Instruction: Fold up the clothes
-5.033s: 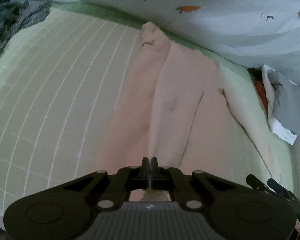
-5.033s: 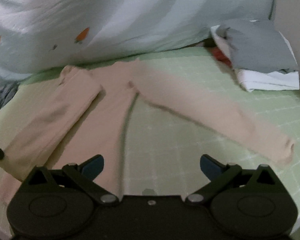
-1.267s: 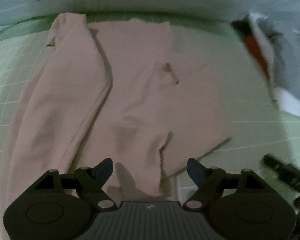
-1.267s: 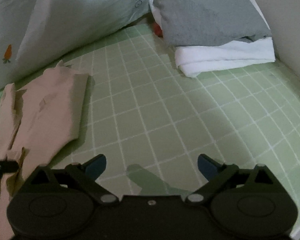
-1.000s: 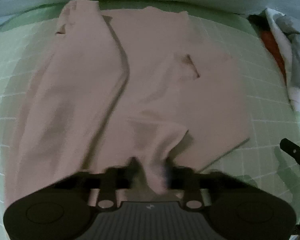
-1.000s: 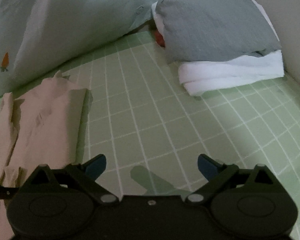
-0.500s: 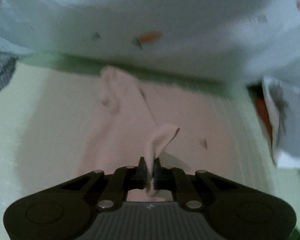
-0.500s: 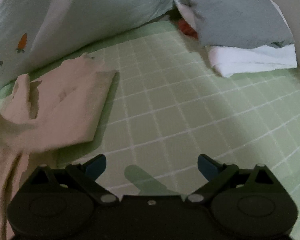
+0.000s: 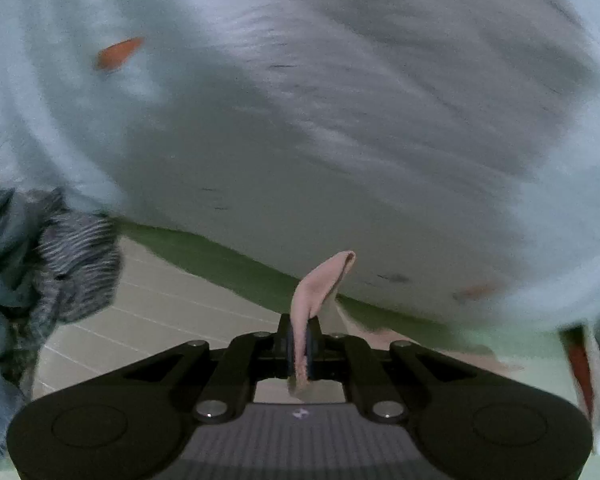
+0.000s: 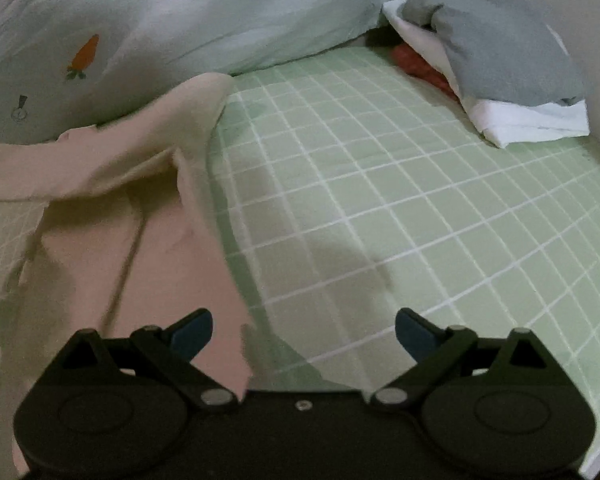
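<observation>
While a pale quilt [image 9: 340, 120] with small carrot prints fills most of the left wrist view and runs along the far edge of the bed [image 10: 420, 220], the green grid sheet lies bare over the right half of the right wrist view. On that sheet, left of centre, the pink garment [image 10: 148, 248] lies partly flat and partly raised: its lower part rests on the bed just ahead of the right gripper's left finger, and its upper part rises in a drawn-up fold that runs off toward the left edge of the view, in front of the quilt. In the far right corner, well apart from the garment, a stack of folded clothes [image 10: 512, 92] sits against the wall, grey on top, white below, with something red tucked behind. In the left wrist view a dark striped heap of clothes [image 9: 40, 272] lies on the sheet at the left edge.

Nearest the left camera, the left gripper [image 9: 299, 350] is closed tight on a strip of the pink garment; the cloth is pinched between the pads, stands up above the fingertips in a narrow loop and hangs a little way below them. More of the garment shows low behind it, to the right.

By contrast, the right gripper [image 10: 304, 334] has its jaws spread wide, with nothing between them; its fingers hover over sheet and the garment's near edge.
</observation>
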`<state>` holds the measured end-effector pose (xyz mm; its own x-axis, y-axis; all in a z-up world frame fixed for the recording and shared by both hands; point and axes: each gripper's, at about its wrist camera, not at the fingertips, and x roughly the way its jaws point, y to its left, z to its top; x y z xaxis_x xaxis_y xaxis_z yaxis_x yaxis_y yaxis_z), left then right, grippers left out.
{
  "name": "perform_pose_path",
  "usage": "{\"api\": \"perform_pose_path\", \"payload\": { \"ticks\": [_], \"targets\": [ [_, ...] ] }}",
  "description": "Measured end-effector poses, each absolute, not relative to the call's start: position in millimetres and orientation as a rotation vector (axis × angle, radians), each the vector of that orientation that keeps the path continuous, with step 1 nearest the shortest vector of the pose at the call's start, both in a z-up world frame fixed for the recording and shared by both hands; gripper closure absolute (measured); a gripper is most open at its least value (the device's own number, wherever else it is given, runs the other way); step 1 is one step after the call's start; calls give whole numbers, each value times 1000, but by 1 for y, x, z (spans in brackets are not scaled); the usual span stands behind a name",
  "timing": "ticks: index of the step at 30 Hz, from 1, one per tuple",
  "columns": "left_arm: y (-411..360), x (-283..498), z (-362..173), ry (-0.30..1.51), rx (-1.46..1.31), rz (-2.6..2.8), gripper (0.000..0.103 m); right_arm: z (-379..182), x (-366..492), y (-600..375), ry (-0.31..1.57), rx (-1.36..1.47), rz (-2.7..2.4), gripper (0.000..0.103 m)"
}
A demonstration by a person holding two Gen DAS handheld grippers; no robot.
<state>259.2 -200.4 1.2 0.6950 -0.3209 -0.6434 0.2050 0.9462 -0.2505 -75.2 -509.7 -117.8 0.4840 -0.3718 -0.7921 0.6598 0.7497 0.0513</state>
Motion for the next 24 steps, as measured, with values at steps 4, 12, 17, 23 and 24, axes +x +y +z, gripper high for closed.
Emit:
{"api": "perform_pose_path", "payload": {
  "ticks": [4,12,17,23,24],
  "targets": [
    [-175,283,-35,807,-164,-214,87,-114,-72,-483,880,327,-644,2],
    [-182,216,-57,929,-146,-250,46,-104,-93,-467,868,243,-661,0],
    [-198,141,-56,962,-162,-282,38,-105,-113,-471,843,247,-626,0],
    [-225,50,-49,985,-148,-264,34,-124,-137,-475,914,227,-540,0],
    [-228,35,-47,985,-148,-258,32,-127,-140,-477,922,235,-535,0]
  ]
}}
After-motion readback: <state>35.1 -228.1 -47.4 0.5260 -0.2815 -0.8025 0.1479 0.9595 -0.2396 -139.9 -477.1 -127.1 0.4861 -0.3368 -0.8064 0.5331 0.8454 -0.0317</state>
